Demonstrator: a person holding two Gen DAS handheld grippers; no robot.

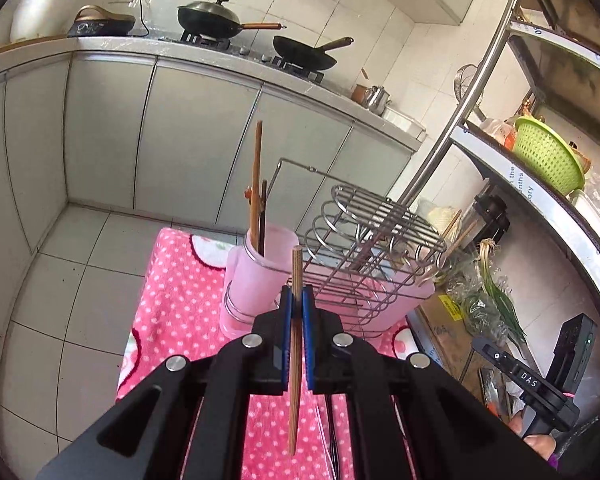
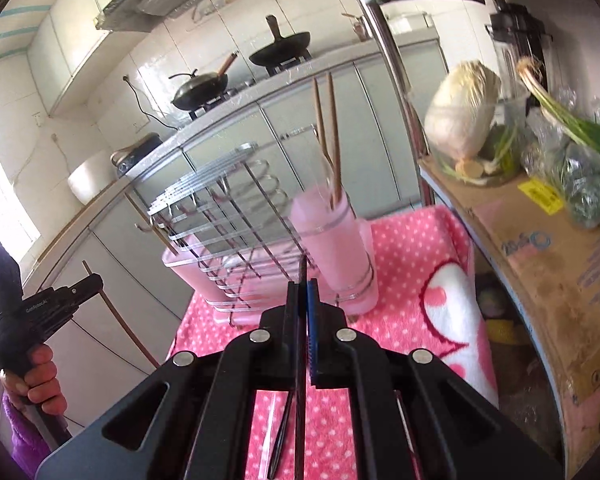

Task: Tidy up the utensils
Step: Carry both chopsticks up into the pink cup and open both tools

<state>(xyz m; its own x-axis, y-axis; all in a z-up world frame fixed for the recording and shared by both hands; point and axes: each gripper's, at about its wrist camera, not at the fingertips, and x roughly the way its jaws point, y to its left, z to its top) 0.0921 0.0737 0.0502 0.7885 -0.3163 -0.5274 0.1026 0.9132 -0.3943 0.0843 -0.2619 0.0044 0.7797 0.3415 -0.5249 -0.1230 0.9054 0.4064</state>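
Your left wrist view shows the left hand-held gripper [image 1: 297, 300] pinching a light wooden chopstick [image 1: 295, 360] that runs bottom to top at frame centre, tip just above the blue pads. Only your right wrist view shows the right hand-held gripper [image 2: 304, 292] pinching a dark slender chopstick [image 2: 299, 360], likewise upright. Ahead in both views, on the pink polka-dot cloth [image 1: 171, 280], a pink plastic cup [image 1: 251, 276] holds upright chopsticks beside a wire dish rack [image 1: 364, 248].
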